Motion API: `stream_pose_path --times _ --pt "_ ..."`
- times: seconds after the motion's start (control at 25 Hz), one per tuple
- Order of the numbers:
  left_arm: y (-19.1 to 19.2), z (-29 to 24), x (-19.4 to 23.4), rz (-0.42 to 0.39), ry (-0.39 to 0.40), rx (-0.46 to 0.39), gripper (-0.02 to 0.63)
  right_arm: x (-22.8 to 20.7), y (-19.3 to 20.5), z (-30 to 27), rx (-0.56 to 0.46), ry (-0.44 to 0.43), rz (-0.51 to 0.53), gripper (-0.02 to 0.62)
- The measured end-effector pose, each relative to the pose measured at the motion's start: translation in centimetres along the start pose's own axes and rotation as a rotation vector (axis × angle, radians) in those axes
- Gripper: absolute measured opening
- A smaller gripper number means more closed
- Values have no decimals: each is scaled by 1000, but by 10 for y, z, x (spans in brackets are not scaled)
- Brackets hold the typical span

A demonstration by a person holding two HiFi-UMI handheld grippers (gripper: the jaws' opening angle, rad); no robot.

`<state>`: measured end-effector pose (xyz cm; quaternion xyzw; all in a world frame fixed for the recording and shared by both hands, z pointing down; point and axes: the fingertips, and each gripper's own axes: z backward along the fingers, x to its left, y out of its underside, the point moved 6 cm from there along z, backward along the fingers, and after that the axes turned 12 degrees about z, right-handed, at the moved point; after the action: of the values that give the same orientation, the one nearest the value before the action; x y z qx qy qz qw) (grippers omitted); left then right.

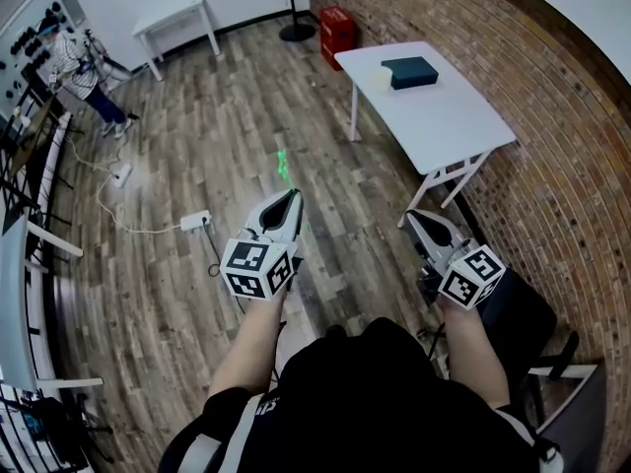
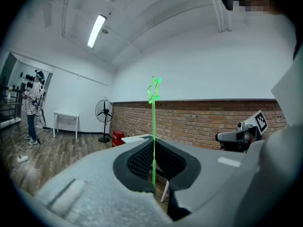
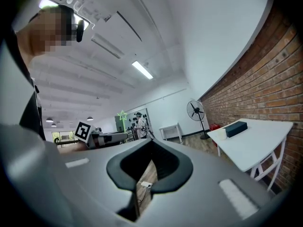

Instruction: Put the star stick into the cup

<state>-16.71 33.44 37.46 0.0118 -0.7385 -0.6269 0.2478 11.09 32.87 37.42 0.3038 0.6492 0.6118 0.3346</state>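
Jaws of our left gripper (image 2: 153,142) pinch the star stick (image 2: 153,122) low on its stem, star upward; our right gripper (image 3: 150,143) has its jaws pressed together, empty. We judge the stick light, thin and whippy: grip low.

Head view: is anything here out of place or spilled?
Nothing looks spilled or damaged. Only a white power strip lies loose on the wooden plank floor, where someone could trip.

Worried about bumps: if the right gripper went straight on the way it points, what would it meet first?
Probably nothing near: the right gripper points across the wood floor, roughly toward the far small table; the white table stands off to its right.
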Motion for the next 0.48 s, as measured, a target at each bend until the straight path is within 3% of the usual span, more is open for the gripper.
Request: stream_pose_path --times 0.48 --pt "-10 -40 52 -6 -39 16 11 -39 10 -79 14 -57 -11 0"
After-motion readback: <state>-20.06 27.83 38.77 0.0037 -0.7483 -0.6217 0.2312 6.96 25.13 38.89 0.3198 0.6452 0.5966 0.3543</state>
